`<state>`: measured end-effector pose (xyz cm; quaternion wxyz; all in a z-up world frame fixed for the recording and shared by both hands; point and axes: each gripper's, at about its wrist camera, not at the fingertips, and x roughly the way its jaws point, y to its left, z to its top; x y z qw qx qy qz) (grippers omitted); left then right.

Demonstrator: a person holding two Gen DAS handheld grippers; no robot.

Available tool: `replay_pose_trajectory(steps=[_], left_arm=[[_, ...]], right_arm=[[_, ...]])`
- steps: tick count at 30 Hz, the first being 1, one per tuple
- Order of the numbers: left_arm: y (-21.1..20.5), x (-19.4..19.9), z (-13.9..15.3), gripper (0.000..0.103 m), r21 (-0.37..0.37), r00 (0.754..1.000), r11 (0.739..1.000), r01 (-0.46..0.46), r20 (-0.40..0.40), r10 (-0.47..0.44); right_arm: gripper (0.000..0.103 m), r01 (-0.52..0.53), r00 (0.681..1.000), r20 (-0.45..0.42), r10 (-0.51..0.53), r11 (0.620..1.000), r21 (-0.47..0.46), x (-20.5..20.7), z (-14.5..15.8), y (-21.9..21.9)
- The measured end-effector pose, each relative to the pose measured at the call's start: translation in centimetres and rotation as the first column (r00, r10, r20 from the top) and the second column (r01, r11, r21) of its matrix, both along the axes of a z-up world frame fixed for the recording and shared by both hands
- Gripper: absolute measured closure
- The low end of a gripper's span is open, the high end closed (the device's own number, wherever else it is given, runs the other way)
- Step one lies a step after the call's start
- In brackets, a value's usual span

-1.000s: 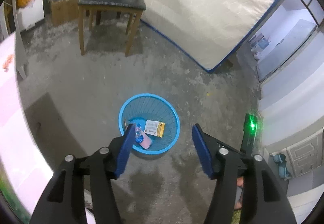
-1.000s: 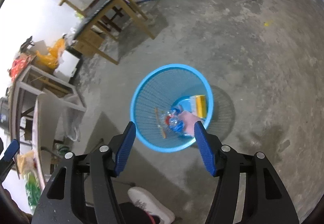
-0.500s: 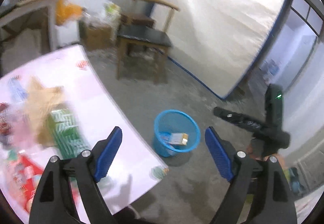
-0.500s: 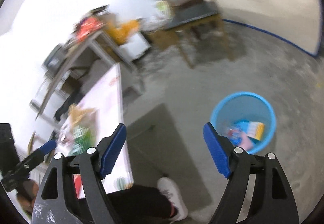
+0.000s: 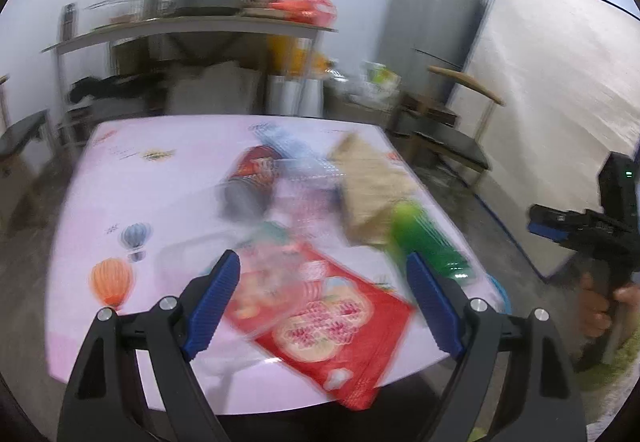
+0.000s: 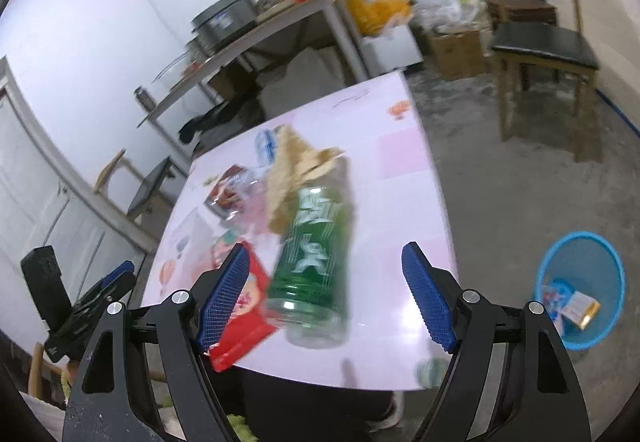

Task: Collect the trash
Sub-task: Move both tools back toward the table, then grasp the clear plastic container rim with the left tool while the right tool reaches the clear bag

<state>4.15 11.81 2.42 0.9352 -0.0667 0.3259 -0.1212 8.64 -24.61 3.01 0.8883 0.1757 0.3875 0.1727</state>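
Note:
Trash lies on a pink table (image 5: 168,178) (image 6: 404,178). A green plastic bottle (image 6: 312,262) (image 5: 430,242) lies near the front right edge. A red snack bag (image 5: 332,322) (image 6: 244,318) lies at the front. Crumpled brown paper (image 5: 370,182) (image 6: 292,166), a red-labelled wrapper (image 5: 256,170) and clear plastic lie behind them. My left gripper (image 5: 324,306) is open above the red bag. My right gripper (image 6: 324,300) is open in front of the bottle. The blue bin (image 6: 582,286) stands on the floor at the right with several pieces of trash inside.
A wooden chair with a black seat (image 6: 544,50) stands right of the table. A cluttered metal shelf table (image 5: 192,26) and cardboard boxes (image 6: 460,46) are behind. A grey fridge (image 5: 432,30) and a leaning mattress (image 5: 560,90) are at the right. The images are blurred.
Both grippers have swung away from the blue bin on the floor and now face the table with the trash. Both stay open and empty.

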Motion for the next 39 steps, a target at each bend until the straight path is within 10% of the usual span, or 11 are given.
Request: replay_pose_trajectory(steps=[9, 19, 27, 39], left_arm=[[6.8, 1.9, -5.1, 0.022, -0.06, 0.977, 0.983, -0.172, -0.136, 0.162], [8.2, 5.7, -9.3, 0.061, -0.08, 0.938, 0.968, -0.238, -0.278, 0.208], [9.2, 6.2, -9.9, 0.093, -0.114, 0.933, 0.961, -0.254, -0.29, 0.212], [11.0, 5.3, -9.3, 0.099, -0.133, 0.935, 0.946, -0.297, -0.245, 0.259]], right_arm=[[0.028, -0.125, 0.992, -0.029, 0.123, 0.99, -0.066, 0.7, -0.3, 6.8], [0.028, -0.218, 0.976, -0.039, 0.215, 0.97, -0.108, 1.0, -0.5, 11.5], [0.028, -0.265, 0.964, -0.068, 0.258, 0.956, -0.129, 2.0, -1.2, 14.0], [0.028, -0.275, 0.961, -0.083, 0.266, 0.951, -0.141, 5.7, -1.0, 18.7]])
